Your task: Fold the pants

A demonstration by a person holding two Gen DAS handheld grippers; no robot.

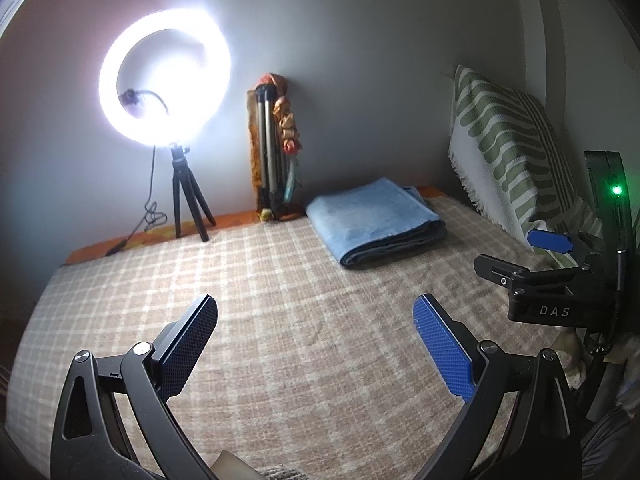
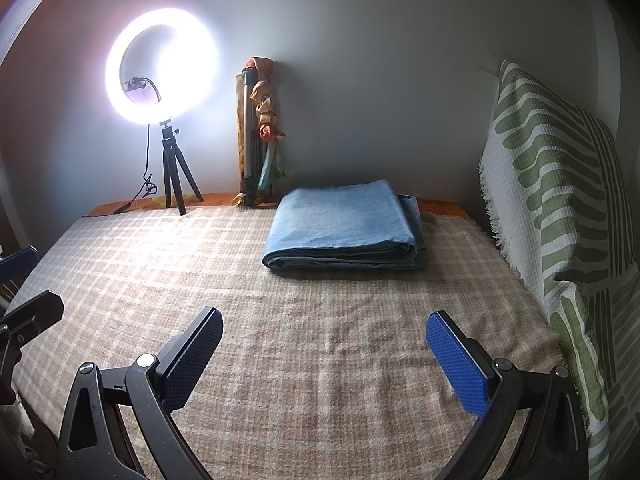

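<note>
The light blue denim pants (image 1: 376, 220) lie folded into a flat rectangle at the far side of the checked bed cover (image 1: 280, 320), near the wall. They also show in the right wrist view (image 2: 344, 228). My left gripper (image 1: 316, 320) is open and empty, hovering over the bare cover well short of the pants. My right gripper (image 2: 324, 332) is open and empty too, also short of the pants. The right gripper shows at the right edge of the left wrist view (image 1: 520, 256). Part of the left gripper shows at the left edge of the right wrist view (image 2: 28, 312).
A lit ring light on a small black tripod (image 2: 160, 72) stands at the far left on the bed's edge, its cable trailing. A folded tripod with colourful cloth (image 2: 260, 136) leans on the wall. A green-and-white patterned pillow (image 2: 560, 184) stands along the right side.
</note>
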